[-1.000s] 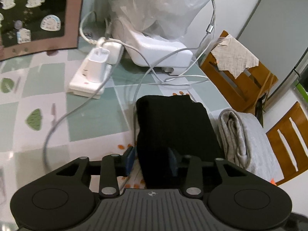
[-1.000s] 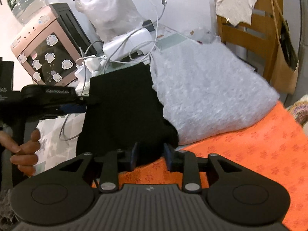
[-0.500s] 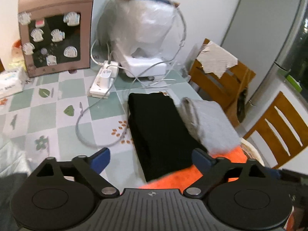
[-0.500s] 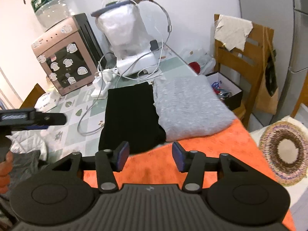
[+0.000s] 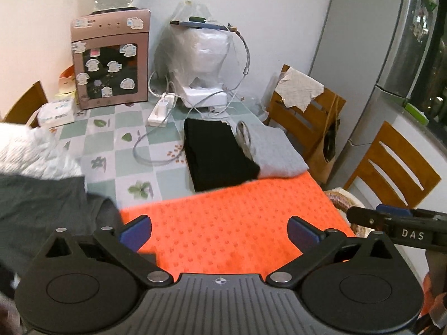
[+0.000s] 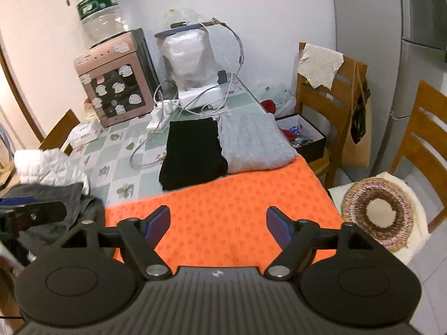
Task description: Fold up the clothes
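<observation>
The fingers of the left gripper [image 5: 219, 233] and the right gripper [image 6: 218, 222] are spread wide and hold nothing, above the orange mat [image 6: 223, 209]. On the tabletop [image 6: 111, 167], a black garment [image 6: 192, 150] and a grey garment [image 6: 254, 145] lie folded side by side, touching. A dark grey garment [image 6: 69, 198] and a white garment [image 6: 44, 167] lie crumpled at the left, so I judge the folding is partly done.

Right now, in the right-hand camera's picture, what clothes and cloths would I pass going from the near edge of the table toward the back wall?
Orange cloth → folded black garment beside the folded grey garment → white power strip → plastic-covered white appliance.
</observation>
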`<state>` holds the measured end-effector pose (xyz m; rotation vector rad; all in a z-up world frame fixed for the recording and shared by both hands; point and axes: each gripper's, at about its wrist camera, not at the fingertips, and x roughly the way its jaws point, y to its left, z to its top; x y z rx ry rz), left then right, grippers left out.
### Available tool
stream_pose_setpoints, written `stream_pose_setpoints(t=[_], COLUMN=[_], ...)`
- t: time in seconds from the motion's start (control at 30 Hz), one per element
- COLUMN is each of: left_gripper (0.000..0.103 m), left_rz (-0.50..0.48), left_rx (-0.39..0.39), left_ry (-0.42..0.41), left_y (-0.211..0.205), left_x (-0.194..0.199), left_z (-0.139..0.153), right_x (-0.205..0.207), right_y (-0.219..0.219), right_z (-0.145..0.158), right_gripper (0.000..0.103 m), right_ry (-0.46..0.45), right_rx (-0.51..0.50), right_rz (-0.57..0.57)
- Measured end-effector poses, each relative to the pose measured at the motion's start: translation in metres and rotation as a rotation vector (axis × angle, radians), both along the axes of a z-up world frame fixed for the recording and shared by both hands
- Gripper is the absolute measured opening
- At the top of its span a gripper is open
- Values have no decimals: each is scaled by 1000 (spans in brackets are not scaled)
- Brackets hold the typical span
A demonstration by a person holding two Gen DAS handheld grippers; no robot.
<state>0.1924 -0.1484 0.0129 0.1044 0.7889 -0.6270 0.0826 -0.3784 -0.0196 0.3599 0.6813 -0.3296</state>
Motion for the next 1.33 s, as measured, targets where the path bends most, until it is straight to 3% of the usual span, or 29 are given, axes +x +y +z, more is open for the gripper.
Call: stream_pose_setpoints(t=[0.27,0.53,0.73,1.0,1.33], left_gripper=[103,103,103,103,103], left_rz=[42,138,257,282,265], left_rx=[57,67,64,114,111], left_ry=[-8,-43,-16,-40,37], left_y=[25,32,36,33,40], left_x=[-80,-159,-203,-227,-217], left_z=[-2,-22,-33,-33,-43], right_x=[-63,-97,-117,-136,-141], right_y=[26,17,12,28,45], right_z=[11,11,5,-16,-29], right_gripper=[101,103,103,103,103], right_ry=[25,37,49,79,96], right_rx=[-47,-107,-131,-109,-79], right_rz=[76,212,272,249,217])
